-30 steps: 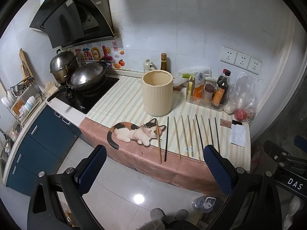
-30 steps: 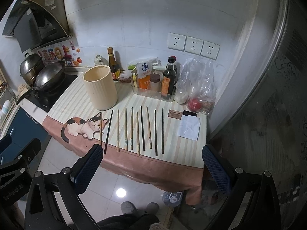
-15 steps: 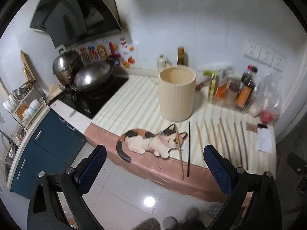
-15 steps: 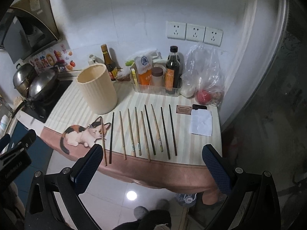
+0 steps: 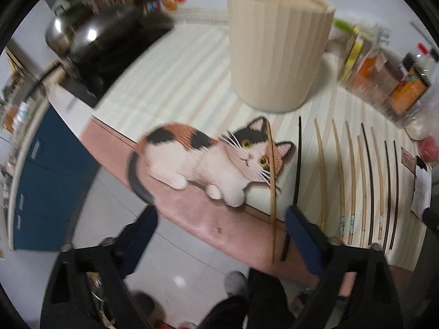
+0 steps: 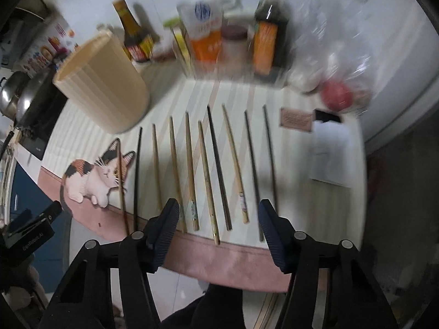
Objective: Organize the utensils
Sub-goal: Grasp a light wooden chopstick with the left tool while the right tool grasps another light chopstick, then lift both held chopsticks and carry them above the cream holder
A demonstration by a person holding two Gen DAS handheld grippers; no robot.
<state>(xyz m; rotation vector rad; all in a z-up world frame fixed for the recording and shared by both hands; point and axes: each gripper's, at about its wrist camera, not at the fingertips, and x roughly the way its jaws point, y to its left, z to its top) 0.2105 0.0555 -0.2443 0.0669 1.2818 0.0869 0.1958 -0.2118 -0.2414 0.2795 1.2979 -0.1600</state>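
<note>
Left claw (image 5: 222, 235) has just been closing, jaws part open astride the leftmost chopstick (image 5: 271, 181), not gripping. Right claw (image 6: 216, 222), also closing, is half open over middle chopsticks (image 6: 208, 181), empty. Both may pinch several sticks, or knock overhanging ends off the edge. Holder (image 5: 277, 49) stands behind.

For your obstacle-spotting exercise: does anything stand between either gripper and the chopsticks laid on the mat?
Nothing visible does. The left gripper and right gripper, both open, hang over the near ends of the chopsticks with only air between.
</note>
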